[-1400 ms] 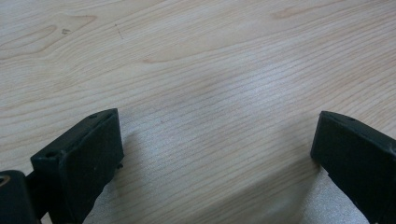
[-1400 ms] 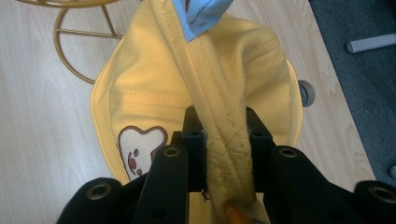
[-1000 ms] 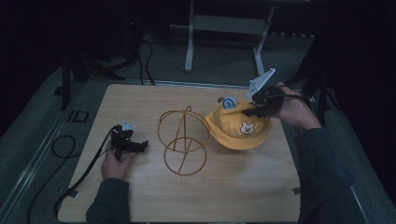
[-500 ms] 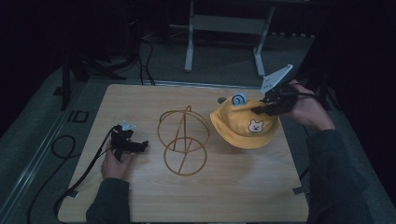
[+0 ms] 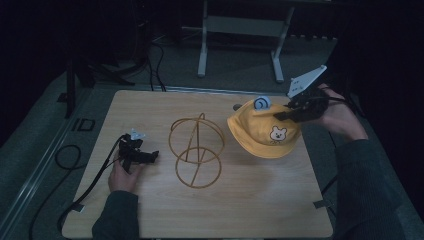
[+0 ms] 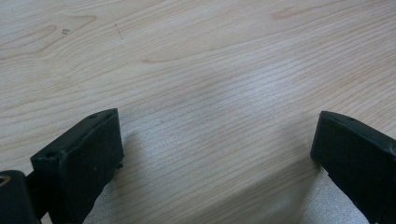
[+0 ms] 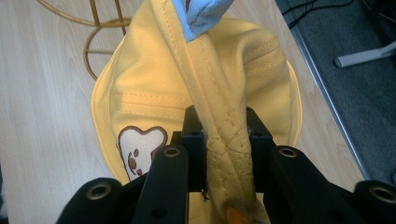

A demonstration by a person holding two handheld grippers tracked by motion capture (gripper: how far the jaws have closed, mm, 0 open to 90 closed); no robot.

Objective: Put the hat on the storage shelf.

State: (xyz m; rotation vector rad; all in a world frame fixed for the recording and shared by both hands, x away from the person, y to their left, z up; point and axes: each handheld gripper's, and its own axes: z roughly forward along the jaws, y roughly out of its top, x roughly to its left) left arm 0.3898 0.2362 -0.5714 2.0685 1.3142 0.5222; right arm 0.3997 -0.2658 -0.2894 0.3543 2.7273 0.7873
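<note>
The left tongs (image 5: 150,156) are kept at rest on the desk (image 5: 150,210), jaws open and empty. Farther off, the hat (image 5: 265,131) has been lifted and drawn rightward, its brim pinched in the closed right tongs (image 5: 280,116); it hangs beside the stand (image 5: 196,150), judged ready to be hung there.

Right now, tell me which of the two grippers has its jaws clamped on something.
The right gripper: its jaws pinch a fold of the yellow hat at the table's right side. The left gripper rests on the bare wooden table, jaws wide apart with nothing between them.
</note>
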